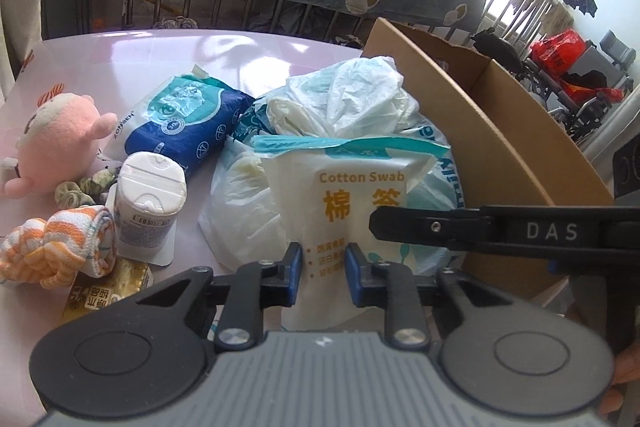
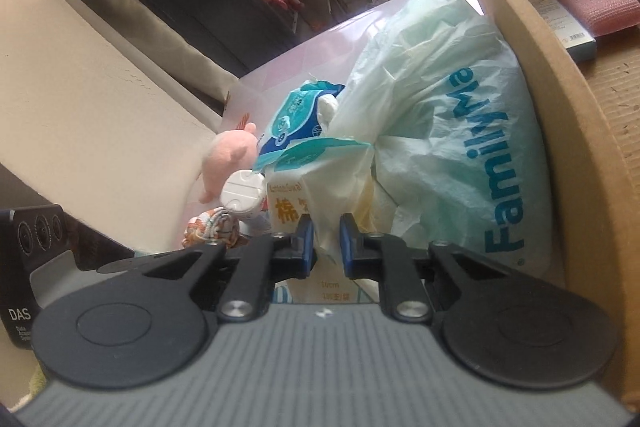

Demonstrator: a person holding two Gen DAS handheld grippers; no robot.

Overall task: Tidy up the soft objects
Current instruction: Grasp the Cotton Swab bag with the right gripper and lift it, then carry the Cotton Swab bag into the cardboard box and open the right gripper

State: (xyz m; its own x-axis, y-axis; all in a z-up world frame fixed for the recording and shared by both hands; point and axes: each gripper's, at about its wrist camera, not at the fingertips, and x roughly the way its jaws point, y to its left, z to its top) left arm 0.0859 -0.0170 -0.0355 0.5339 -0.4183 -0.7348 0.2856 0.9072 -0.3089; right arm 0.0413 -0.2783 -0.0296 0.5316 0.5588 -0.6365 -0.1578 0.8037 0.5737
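A white cotton swab bag (image 1: 352, 195) stands on the pink table (image 1: 160, 55). My left gripper (image 1: 323, 273) is shut on its lower front. My right gripper (image 2: 327, 245) is shut on the same bag's side edge (image 2: 316, 191); its finger (image 1: 440, 227) reaches in from the right in the left wrist view. Behind the bag lies a crumpled white plastic bag (image 1: 344, 99) printed FamilyMart (image 2: 460, 131). A blue wet-wipes pack (image 1: 184, 119), a pink plush toy (image 1: 56, 143) and an orange-striped rolled cloth (image 1: 56, 247) lie to the left.
An open cardboard box (image 1: 492, 139) stands at the right against the plastic bag; inside it lie a pink sponge (image 2: 592, 3) and a small packet. A white flip-cap tub (image 1: 148, 199), small fabric scrunchies (image 1: 84, 191) and a gold snack packet (image 1: 104, 291) sit front left.
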